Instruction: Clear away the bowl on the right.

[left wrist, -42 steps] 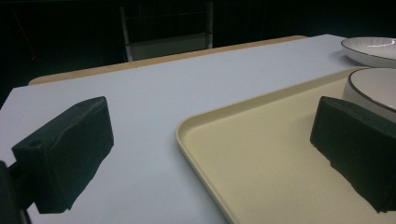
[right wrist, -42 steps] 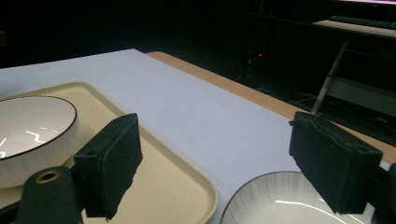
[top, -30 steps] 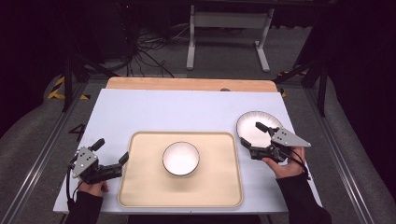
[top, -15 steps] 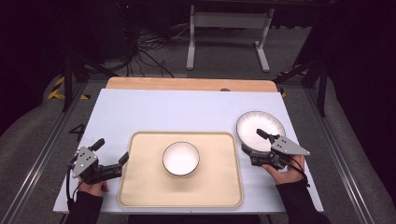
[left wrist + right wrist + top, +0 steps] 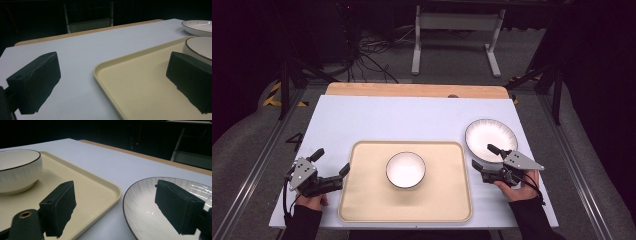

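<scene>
The table is lit brightly and evenly from above, while the room around it is left in near darkness. Only faint, soft shadows are cast under the bowl and along the tray rim. A patch of glare is reflected on the glossy plate, seen in the right gripper view. In both gripper views the near black jaws are rendered soft and slightly out of focus. The high view is somewhat grainy, with a slight outward bend of lines at its edges.
</scene>
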Demonstrator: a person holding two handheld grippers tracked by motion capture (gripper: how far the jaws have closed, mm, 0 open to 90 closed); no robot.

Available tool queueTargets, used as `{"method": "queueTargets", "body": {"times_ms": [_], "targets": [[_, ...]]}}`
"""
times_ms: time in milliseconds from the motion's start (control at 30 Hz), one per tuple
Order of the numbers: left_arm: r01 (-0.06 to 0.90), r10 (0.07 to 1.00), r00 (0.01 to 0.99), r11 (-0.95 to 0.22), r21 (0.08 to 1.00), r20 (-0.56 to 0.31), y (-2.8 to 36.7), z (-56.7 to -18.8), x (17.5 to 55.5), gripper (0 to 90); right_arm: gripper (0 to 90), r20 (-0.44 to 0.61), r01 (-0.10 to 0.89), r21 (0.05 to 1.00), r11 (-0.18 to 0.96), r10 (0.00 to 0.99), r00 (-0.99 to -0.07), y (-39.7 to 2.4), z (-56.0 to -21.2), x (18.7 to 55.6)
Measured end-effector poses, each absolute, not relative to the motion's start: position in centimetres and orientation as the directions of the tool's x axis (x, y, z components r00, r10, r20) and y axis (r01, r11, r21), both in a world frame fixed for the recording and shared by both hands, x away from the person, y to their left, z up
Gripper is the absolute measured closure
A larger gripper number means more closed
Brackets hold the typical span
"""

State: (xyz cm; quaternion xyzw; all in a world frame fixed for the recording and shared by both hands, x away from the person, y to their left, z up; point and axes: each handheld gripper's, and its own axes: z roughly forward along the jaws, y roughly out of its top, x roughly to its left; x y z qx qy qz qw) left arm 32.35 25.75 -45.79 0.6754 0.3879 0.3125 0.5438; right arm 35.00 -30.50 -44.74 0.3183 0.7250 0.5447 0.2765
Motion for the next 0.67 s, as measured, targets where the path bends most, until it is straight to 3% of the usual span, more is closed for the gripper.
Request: {"method": "queueTargets", "body": {"times_ms": [667], "targets": [[0.185,0.864,0.503,-0.108,0.977,0.001,25.75,-45.8,32.36,0.1,16.7,-0.07,0.182,0.952,0.246,0.755,-0.652,-30.13,-45.32,35.14]]}}
